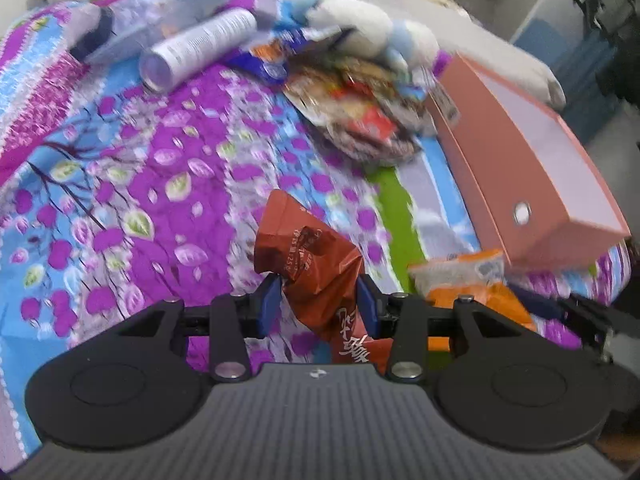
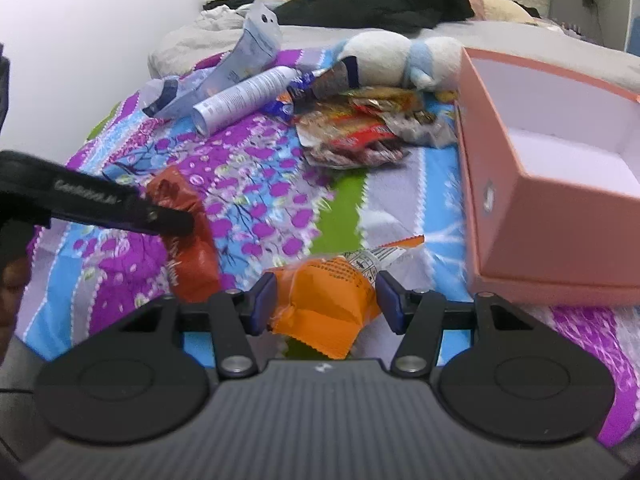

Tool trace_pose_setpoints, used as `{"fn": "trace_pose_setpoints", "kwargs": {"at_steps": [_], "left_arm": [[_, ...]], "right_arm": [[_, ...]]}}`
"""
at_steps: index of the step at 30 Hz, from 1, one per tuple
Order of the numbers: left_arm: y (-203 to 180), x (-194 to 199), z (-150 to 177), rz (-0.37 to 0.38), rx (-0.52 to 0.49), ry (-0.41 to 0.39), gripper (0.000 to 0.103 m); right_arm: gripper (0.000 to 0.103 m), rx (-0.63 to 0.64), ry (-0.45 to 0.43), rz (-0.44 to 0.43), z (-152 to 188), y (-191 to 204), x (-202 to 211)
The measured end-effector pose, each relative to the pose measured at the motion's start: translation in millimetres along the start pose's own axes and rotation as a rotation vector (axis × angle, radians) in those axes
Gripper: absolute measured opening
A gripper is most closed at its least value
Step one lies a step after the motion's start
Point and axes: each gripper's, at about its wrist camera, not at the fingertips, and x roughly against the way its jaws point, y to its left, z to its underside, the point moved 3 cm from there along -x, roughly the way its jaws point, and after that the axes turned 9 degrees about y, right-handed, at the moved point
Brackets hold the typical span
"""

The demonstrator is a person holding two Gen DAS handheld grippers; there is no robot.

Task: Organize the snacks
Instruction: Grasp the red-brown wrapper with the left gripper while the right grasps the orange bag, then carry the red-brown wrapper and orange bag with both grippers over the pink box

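The left gripper (image 1: 320,300) is clenched on a red-brown snack packet (image 1: 312,264), at the lower centre of its frame. The right gripper (image 2: 326,300) is grasping an orange snack packet (image 2: 328,300), low in its frame. The empty pink box (image 2: 560,216) stands at the right, on the flowered quilt (image 2: 256,184).

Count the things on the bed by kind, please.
Packets held in tongs: 2, red and orange
Packet heap: too jumbled to count
Tubes: 1
Soft toys: 1
Pink boxes: 1
Total counted: 5
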Motion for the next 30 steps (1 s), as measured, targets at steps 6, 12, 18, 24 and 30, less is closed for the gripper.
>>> {"fn": "trace_pose_setpoints", "kwargs": {"at_steps": [6,12,18,24,30], "left_arm": [[-12.6,-9.4,-1.6,-0.020,-0.045,0.008,0.047],[-21.5,-15.9,-12.4,-0.025,-0.036,0.003,0.051],[-15.5,-14.9,-10.8,-0.056,0.055,-0.030,0.075],[-3.6,-19.1,0.1,-0.065,0.176,-0.020,0.079],[6.7,-24.2,11.0,-0.060,0.284,-0.012,0.079]], "right_arm": [[0.058,-0.055,0.032,0.019,11.4,-16.8,-5.0],[0.060,-0.109,0.046,0.004,14.7,-22.8,-7.5],[0.089,-0.209,0.020,0.006,12.9,-29.7,-7.5],[0.089,-0.292,0.029,0.069,14.3,-25.3,-20.2],[0.089,-0.260,0.049,0.139,15.9,-13.7,-34.2]]}}
